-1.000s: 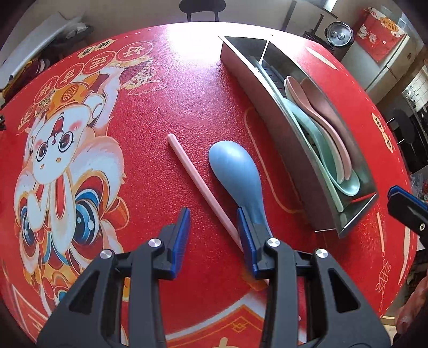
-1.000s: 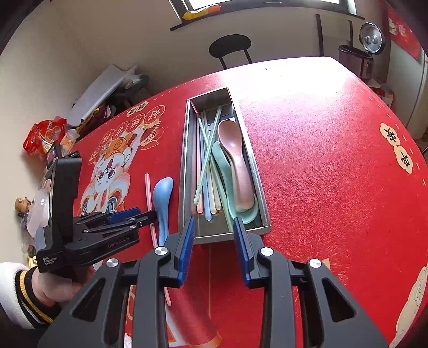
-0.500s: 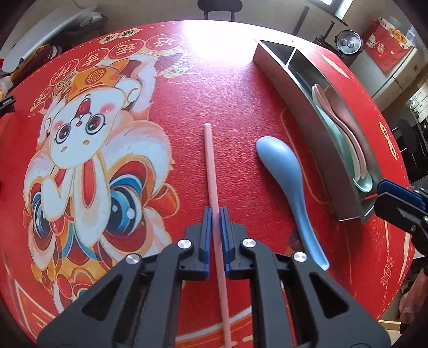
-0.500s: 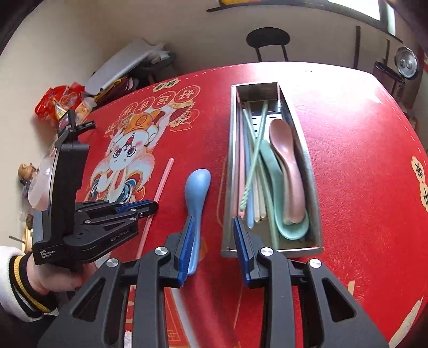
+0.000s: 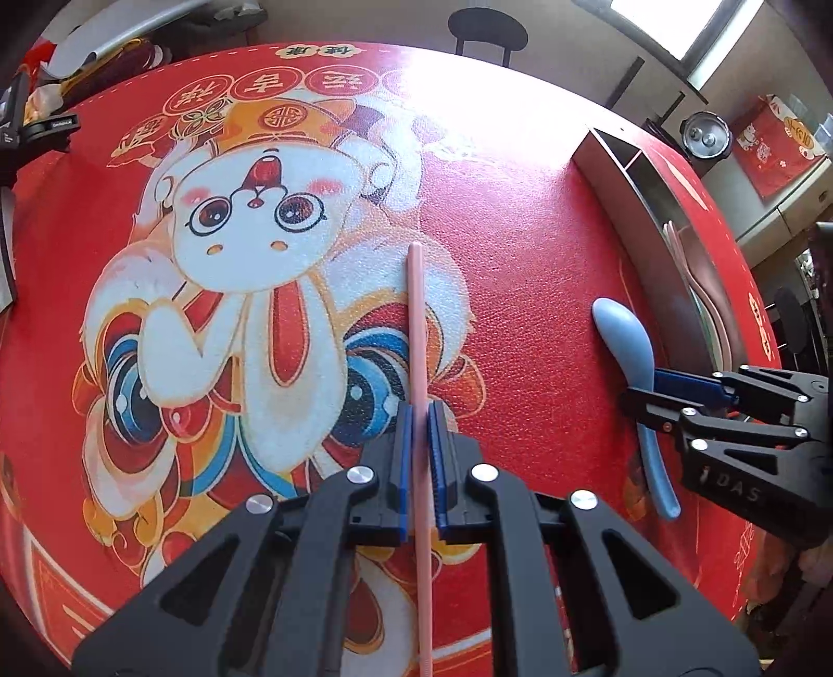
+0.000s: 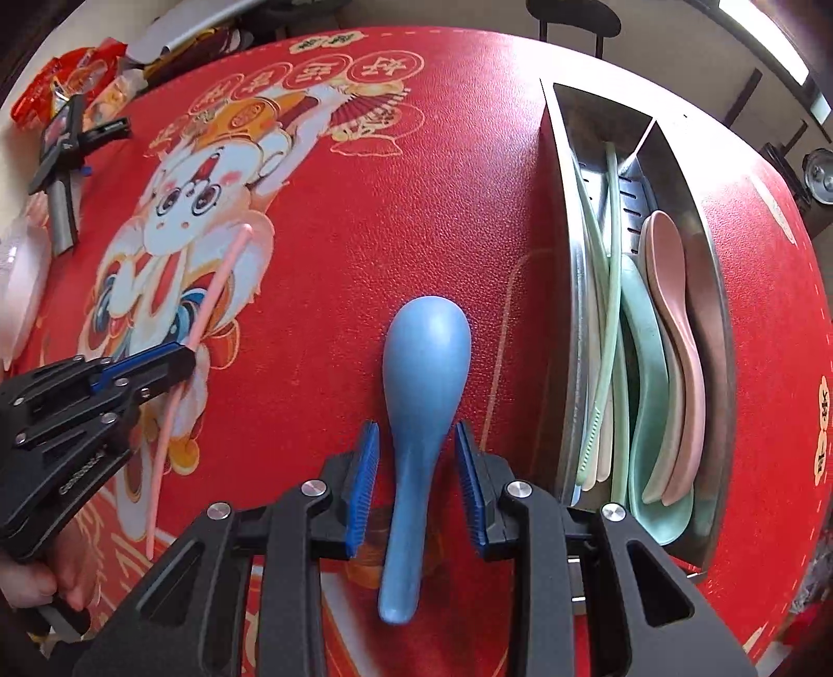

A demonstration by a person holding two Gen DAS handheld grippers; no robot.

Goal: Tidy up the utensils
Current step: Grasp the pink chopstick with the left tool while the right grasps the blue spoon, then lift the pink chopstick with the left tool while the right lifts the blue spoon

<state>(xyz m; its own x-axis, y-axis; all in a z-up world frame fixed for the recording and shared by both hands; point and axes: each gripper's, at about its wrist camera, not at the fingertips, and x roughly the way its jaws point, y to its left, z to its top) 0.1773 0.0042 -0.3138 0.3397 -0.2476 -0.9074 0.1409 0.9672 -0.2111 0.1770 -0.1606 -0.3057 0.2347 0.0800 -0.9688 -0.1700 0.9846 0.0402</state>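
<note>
A pink chopstick [image 5: 418, 333] lies over the rabbit print, and my left gripper [image 5: 419, 416] is shut on it; it also shows in the right wrist view [image 6: 213, 291]. A blue spoon [image 6: 424, 364] lies on the red table. My right gripper [image 6: 416, 448] is open, its jaws on either side of the spoon's handle, not touching. The spoon also shows in the left wrist view [image 5: 627, 338]. A steel utensil tray [image 6: 570, 291] to the right holds pink and green spoons [image 6: 671, 291] and several chopsticks.
The round table has a red cloth with a rabbit print [image 5: 250, 218]. A black chair [image 5: 487, 28] stands beyond the far edge. Snack packets and a black device [image 6: 67, 140] sit at the left edge. A cooker [image 5: 703, 138] stands at the back right.
My left gripper went from open by the spoon to shut on the pink chopstick. My right gripper moved left from the tray's end and now straddles the blue spoon's handle.
</note>
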